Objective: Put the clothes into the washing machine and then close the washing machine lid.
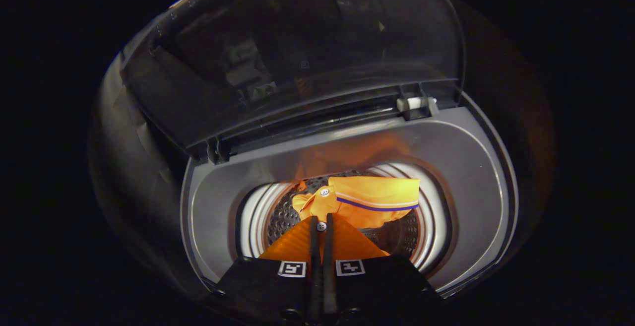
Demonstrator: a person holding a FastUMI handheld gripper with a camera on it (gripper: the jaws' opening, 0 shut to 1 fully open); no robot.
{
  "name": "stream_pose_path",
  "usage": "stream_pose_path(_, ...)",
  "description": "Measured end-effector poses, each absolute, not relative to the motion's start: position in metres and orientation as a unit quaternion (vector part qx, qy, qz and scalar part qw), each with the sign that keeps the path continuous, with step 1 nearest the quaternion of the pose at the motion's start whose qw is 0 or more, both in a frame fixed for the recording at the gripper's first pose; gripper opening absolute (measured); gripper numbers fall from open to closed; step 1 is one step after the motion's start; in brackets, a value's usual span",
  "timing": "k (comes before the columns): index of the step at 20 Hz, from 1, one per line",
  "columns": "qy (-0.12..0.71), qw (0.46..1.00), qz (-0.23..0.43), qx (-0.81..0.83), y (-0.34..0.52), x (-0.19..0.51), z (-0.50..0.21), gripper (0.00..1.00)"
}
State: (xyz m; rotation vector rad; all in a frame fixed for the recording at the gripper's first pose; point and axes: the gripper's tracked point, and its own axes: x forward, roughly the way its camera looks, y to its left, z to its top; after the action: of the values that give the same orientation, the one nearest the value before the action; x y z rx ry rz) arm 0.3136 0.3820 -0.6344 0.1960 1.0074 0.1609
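Observation:
An orange shirt (369, 202) with a blue and white stripe and small white buttons hangs down into the washing machine's perforated drum (285, 214). My gripper (321, 227) is over the drum opening, its fingers pressed together on the shirt's button placket, with orange cloth spreading to both sides of them. The machine's dark see-through lid (297, 53) stands raised beyond the opening, hinged along the far side. The lower part of the shirt is hidden behind my fingers.
The grey top rim (461, 167) of the washing machine rings the drum opening. A white latch piece (415, 102) sits at the lid's hinge line on the right. Everything around the machine is dark.

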Motion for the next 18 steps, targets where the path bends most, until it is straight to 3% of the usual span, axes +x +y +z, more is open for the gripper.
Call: stream_pose_path(18,0.52,0.85,0.048,0.074,0.37,0.307,-0.674,0.12)
